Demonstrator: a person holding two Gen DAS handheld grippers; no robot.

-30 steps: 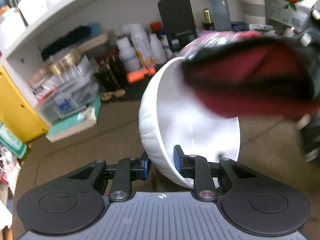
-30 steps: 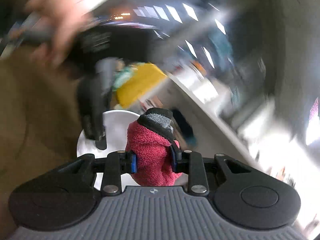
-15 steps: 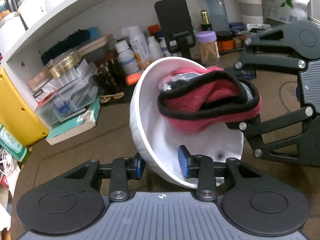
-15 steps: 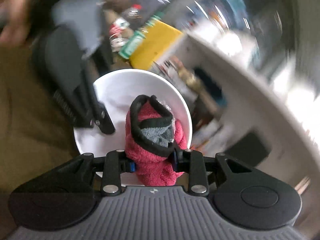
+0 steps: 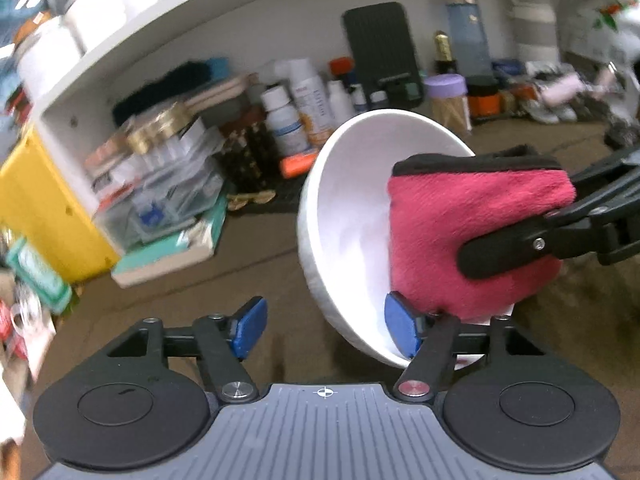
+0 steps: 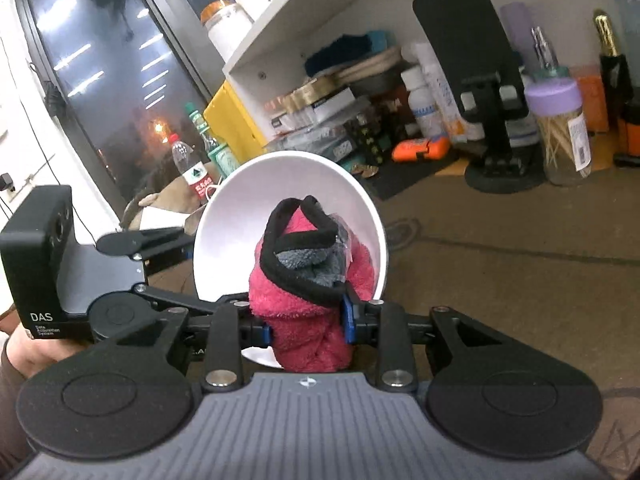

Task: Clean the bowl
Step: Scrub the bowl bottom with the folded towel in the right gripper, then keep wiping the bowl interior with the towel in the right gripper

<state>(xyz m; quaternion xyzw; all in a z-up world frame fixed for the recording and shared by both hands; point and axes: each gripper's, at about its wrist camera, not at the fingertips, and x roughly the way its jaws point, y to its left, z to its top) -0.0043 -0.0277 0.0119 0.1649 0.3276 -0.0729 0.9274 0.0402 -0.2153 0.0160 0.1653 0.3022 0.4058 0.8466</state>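
We have the white bowl (image 5: 352, 208) tipped on its side above the brown desk (image 5: 256, 276), filling the centre of the left wrist view, its opening turned to frame right. It looks like glazed ceramic to us: rigid, smooth, probably slippery and breakable, so the thin rim is the place to pinch. The pink cloth (image 5: 460, 236) sits centre-right, soft and bunched, pressing into the bowl's hollow. The right gripper (image 6: 306, 322) is clamped tight on that cloth. The left gripper (image 5: 326, 330) has just been opening; its blue pads stand well apart with the bowl's lower rim between them, the left pad clear of it.
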